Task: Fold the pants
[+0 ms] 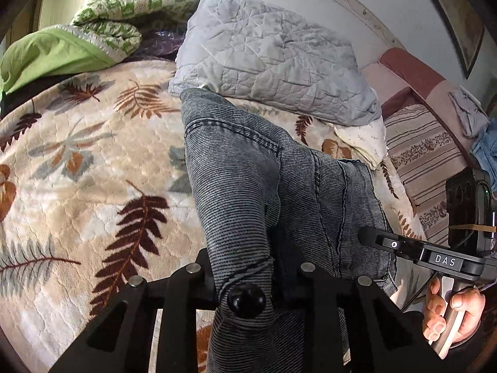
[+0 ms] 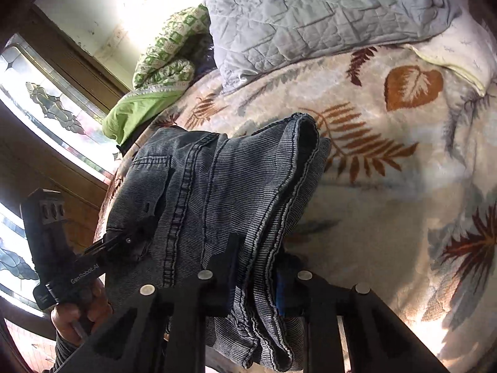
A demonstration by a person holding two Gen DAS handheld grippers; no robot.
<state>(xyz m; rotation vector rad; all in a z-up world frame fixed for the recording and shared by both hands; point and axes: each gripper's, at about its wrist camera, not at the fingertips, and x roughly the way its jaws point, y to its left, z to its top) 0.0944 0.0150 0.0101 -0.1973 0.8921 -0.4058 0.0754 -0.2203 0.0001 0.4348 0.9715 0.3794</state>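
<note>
Dark grey denim pants [image 1: 248, 171] are lifted off the bed and hang between both grippers. My left gripper [image 1: 245, 267] is shut on the waistband, with the black button [image 1: 246, 300] just below its fingers. In the right wrist view, my right gripper [image 2: 261, 264] is shut on a bunched, layered edge of the pants [image 2: 217, 180]. The far end of the pants droops toward the blanket. The right gripper [image 1: 366, 236] also shows at the right of the left wrist view, biting into the cloth. The left gripper [image 2: 124, 242] shows at the left of the right wrist view, near a back pocket.
A leaf-patterned fleece blanket [image 1: 93, 171] covers the bed. A grey quilted pillow [image 1: 273, 59] and a green patterned quilt [image 1: 118, 9] lie at the far end. Striped cushions [image 1: 425, 161] stand at the right. A glass-panelled door [image 2: 46, 108] is at the left. A hand [image 1: 450, 310] grips the right handle.
</note>
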